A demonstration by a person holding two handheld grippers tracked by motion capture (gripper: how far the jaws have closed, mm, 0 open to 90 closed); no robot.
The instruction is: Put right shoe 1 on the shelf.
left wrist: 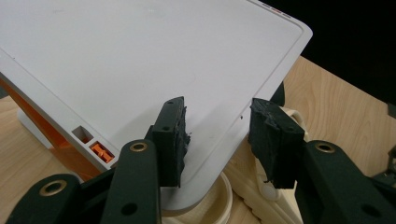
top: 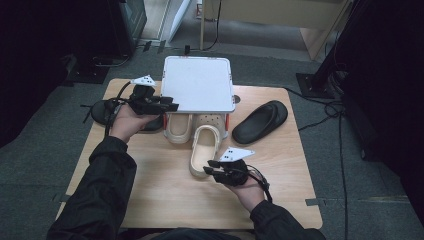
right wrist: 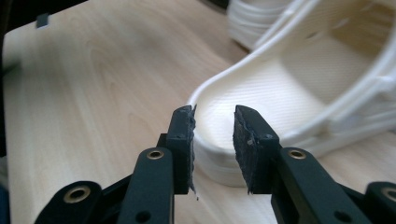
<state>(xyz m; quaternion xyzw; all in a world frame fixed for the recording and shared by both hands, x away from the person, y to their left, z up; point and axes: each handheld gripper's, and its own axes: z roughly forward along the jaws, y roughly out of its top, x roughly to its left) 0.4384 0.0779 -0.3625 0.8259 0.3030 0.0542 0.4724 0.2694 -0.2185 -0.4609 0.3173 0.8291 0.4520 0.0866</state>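
Table [top: 165,200]: pale wood top, standing on grey carpet; bears everything listed below.

Rack [top: 198,83]: white flat-topped stand with orange side parts, at the table's far middle. In the left gripper view its top [left wrist: 140,60] slopes across the frame, one rounded corner lying between the jaws.

Black shoe [top: 260,121]: a slipper, right of the rack, lying at a slant and well apart from both grippers.

Second black shoe [top: 100,111]: left of the rack, largely hidden behind the left hand.

Cream clog [top: 205,150]: lies just in front of the rack, toe toward the rack, heel toward the person. In the right gripper view its heel rim [right wrist: 212,116] sits between the jaws.

Second cream clog [top: 178,127]: just left of the first, its front tucked under the rack's near edge.

Left gripper [top: 167,105]: held level at the rack's near left corner. Jaws spread to either side of that corner, pads not pressing it.

Right gripper [top: 210,167]: at the first clog's heel. Jaws partly apart, straddling the heel rim; whether the pads press it cannot be told.
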